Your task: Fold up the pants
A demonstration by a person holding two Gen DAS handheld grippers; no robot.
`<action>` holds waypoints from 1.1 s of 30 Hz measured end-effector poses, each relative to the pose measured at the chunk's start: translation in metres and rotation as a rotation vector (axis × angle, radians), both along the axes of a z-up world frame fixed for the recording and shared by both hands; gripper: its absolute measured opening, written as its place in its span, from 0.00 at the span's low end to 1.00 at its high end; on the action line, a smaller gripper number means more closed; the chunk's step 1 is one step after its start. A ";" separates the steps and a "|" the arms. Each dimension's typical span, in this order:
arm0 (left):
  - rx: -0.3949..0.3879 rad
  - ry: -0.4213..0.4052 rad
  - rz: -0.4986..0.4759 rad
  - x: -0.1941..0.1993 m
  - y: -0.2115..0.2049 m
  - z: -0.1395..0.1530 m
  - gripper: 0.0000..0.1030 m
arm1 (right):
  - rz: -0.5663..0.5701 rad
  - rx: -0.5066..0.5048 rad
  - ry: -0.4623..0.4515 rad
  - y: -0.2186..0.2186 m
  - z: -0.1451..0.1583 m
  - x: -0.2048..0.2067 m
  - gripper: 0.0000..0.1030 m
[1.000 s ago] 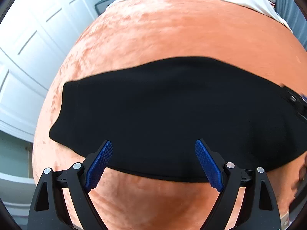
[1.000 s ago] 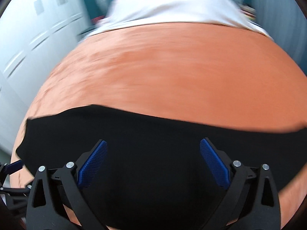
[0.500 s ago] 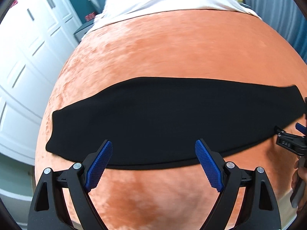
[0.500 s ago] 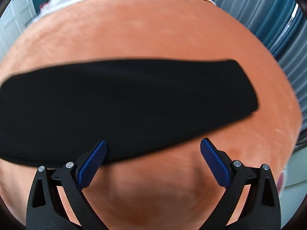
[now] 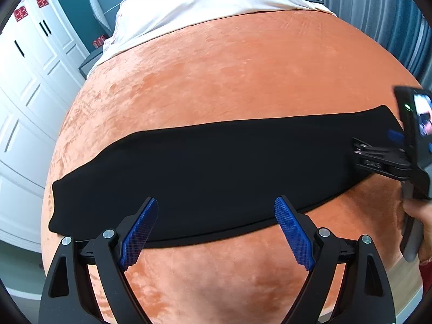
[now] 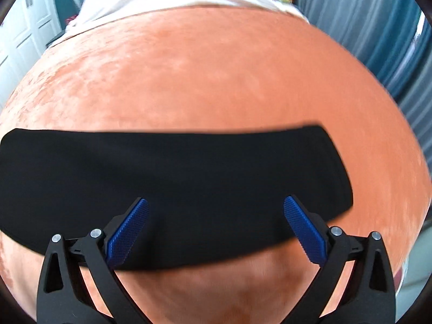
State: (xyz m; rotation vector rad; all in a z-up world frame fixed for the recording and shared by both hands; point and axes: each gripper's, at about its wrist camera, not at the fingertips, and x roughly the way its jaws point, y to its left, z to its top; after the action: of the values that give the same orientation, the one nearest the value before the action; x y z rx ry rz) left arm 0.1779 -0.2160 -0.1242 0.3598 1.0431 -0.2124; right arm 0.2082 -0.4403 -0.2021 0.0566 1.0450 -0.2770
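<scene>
Black pants (image 5: 205, 172) lie flat as one long folded strip across the orange bed cover (image 5: 229, 75). My left gripper (image 5: 216, 209) hovers open over the strip's near edge toward its left end, nothing between its blue pads. In the right wrist view the pants (image 6: 172, 183) run from the left border to a rounded right end. My right gripper (image 6: 216, 210) hangs open above the strip near that right end, holding nothing. The right gripper's body (image 5: 388, 159) and a hand (image 5: 421, 229) show at the right edge of the left wrist view.
A white sheet (image 5: 205, 2) covers the head of the bed. White wardrobe doors (image 5: 24, 86) stand to the left and blue-grey curtains (image 6: 378, 35) to the right. The bed's near edge drops away just below both grippers.
Both grippers have drawn back from the pants and apart, left toward the left end, right toward the right end. The strip now lies farther off and whole in view. Jaws stayed open.
</scene>
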 end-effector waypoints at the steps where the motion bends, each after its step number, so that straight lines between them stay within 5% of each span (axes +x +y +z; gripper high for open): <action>1: 0.003 0.001 -0.001 0.000 -0.002 -0.001 0.83 | 0.045 0.008 0.013 0.010 -0.005 0.010 0.96; 5: 0.027 0.012 0.000 0.004 -0.005 -0.006 0.83 | 0.100 -0.137 0.091 0.000 -0.034 0.041 0.95; 8: 0.046 0.008 0.005 0.010 -0.002 -0.008 0.83 | -0.068 -0.029 0.069 -0.051 -0.025 0.037 0.95; 10: 0.048 0.016 0.011 0.014 0.000 -0.012 0.83 | -0.083 0.063 0.007 -0.071 -0.013 0.029 0.95; 11: 0.047 0.023 0.014 0.016 0.000 -0.015 0.83 | -0.064 0.032 0.020 -0.074 -0.015 0.029 0.95; 13: 0.048 0.037 0.015 0.020 -0.002 -0.020 0.83 | -0.112 -0.196 0.118 -0.100 -0.032 0.031 0.96; 15: 0.046 0.040 0.008 0.023 -0.006 -0.022 0.83 | -0.226 -0.063 0.079 -0.145 -0.025 0.021 0.95; 17: 0.043 0.031 0.004 0.021 -0.010 -0.021 0.83 | -0.303 -0.080 0.062 -0.156 -0.011 0.014 0.95; 19: 0.030 0.039 -0.002 0.021 -0.015 -0.022 0.83 | -0.218 -0.028 0.027 -0.146 -0.003 0.005 0.95; 23: 0.029 0.052 -0.020 0.021 -0.029 -0.026 0.83 | -0.102 -0.144 0.143 -0.136 -0.037 -0.005 0.96; 28: 0.006 0.033 -0.040 0.017 -0.042 -0.015 0.83 | -0.271 0.229 -0.003 -0.178 -0.047 -0.027 0.96; 33: -0.014 0.013 -0.045 0.014 -0.046 -0.003 0.83 | -0.234 0.133 -0.036 -0.151 -0.044 -0.046 0.96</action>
State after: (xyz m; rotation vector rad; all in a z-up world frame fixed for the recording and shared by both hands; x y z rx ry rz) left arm 0.1918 -0.2620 -0.1269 0.3700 1.0466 -0.2624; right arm 0.1619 -0.5916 -0.2465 0.3042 1.0206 -0.4161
